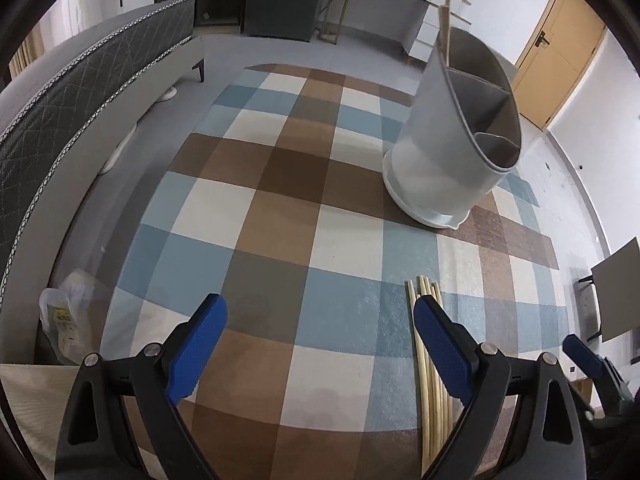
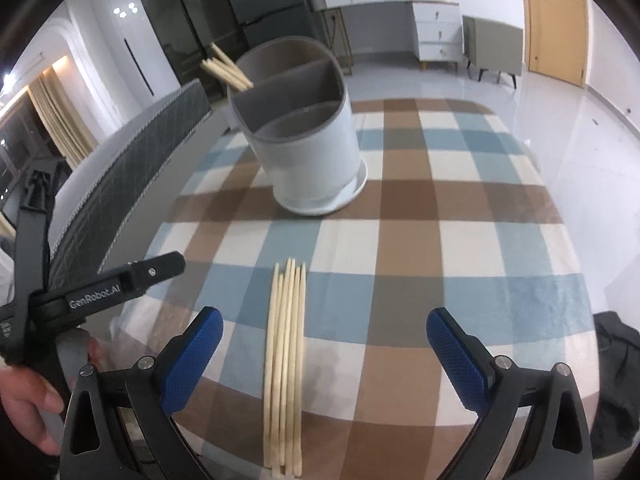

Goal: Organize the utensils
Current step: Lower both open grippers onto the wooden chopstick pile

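A white utensil holder (image 2: 316, 148) with grey dividers stands on the checked tablecloth (image 2: 420, 248); several pale chopsticks (image 2: 228, 70) stick out of its far compartment. In the left wrist view the same holder (image 1: 448, 152) is at the right. A bundle of loose chopsticks (image 2: 285, 364) lies on the cloth between the blue pads of my right gripper (image 2: 324, 344), which is open above them. My left gripper (image 1: 320, 332) is open over bare cloth, with the loose chopsticks (image 1: 426, 360) partly hidden behind its right finger (image 1: 440, 352).
A grey quilted sofa back (image 1: 80, 92) runs along the table's left side. A plastic bag (image 1: 64, 320) lies at the lower left. A hand (image 2: 28, 404) holds the left gripper's body (image 2: 100, 292). White drawers (image 2: 436, 28) and a wooden door (image 2: 556, 20) stand behind.
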`<state>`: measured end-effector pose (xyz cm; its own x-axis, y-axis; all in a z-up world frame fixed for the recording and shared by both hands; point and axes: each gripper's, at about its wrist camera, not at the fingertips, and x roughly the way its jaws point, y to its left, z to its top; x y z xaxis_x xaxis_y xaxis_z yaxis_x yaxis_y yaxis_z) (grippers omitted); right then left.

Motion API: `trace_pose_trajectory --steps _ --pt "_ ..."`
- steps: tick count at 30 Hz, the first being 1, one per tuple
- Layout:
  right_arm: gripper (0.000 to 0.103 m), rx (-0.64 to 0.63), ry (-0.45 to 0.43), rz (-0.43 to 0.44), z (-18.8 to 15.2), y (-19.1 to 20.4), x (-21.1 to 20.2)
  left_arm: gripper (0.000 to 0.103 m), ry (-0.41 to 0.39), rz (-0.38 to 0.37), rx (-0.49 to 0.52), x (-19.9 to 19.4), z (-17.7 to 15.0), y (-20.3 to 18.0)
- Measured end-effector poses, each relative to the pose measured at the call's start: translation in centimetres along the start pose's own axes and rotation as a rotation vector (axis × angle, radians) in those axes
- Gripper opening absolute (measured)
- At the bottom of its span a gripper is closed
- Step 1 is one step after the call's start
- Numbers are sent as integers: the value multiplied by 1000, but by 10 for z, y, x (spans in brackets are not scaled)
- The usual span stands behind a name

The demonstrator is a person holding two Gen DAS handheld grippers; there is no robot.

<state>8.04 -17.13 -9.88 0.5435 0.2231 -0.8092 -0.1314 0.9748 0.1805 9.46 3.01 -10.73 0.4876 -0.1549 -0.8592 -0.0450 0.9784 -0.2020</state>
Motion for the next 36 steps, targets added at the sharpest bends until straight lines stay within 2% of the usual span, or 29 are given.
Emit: trace_pose_trajectory --steps 2,5,7,12,19,27,32,36 --pt "99 -13 20 -13 5 1 9 92 9 1 -11 1 3 1" --pt "84 -27 79 -10 14 2 28 92 23 1 -48 5 8 9" --pt "64 -40 133 0 19 4 45 92 42 2 -91 8 10 18" --pt "52 -124 201 -34 28 14 75 92 85 -2 -173 17 16 33" --pt "29 -194 287 -89 34 22 103 92 128 -21 -233 24 20 41" --pt "27 -272 323 -124 35 37 104 92 146 -42 -281 24 24 49" --pt "27 -322 344 -149 36 41 107 92 177 -12 -311 27 22 55" --pt "27 -356 363 -170 38 47 112 92 204 -19 -323 30 20 56"
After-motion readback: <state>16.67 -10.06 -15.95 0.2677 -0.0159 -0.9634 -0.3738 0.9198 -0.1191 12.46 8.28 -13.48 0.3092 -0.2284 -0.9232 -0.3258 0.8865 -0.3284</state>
